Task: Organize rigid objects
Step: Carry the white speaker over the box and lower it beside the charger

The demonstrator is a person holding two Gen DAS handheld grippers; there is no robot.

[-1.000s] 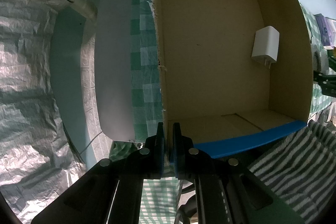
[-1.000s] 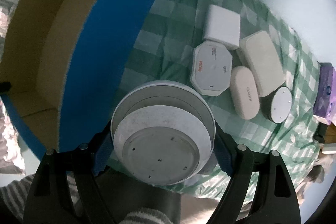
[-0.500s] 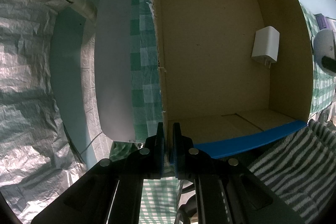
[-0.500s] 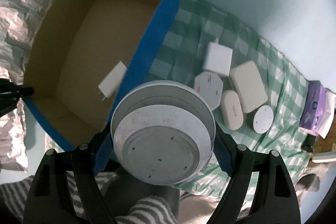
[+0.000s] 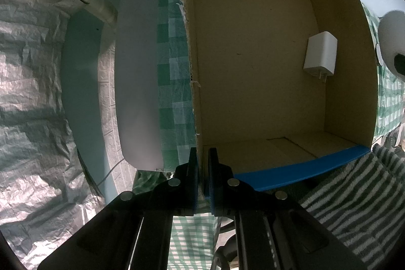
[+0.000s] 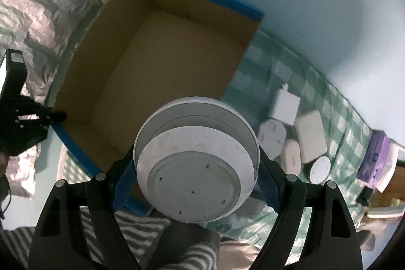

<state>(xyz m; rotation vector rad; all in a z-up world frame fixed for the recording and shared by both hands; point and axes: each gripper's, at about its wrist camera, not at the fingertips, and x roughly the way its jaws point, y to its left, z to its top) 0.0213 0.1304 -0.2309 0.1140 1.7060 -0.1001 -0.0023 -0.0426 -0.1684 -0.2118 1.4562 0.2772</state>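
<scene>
Gripping round white device (right claw)

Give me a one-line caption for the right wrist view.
Right claw carries a round white device above the cardboard box.

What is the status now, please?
Left hand-held gripper shut on box wall. Right hand-held gripper holds round device above box. Nothing blocks.

- No text could be read with certainty.
- The white octagonal box carried red print, too blurred to make out.
- The oval white case at its 4 o'clock bore a small grey word, also illegible.
</scene>
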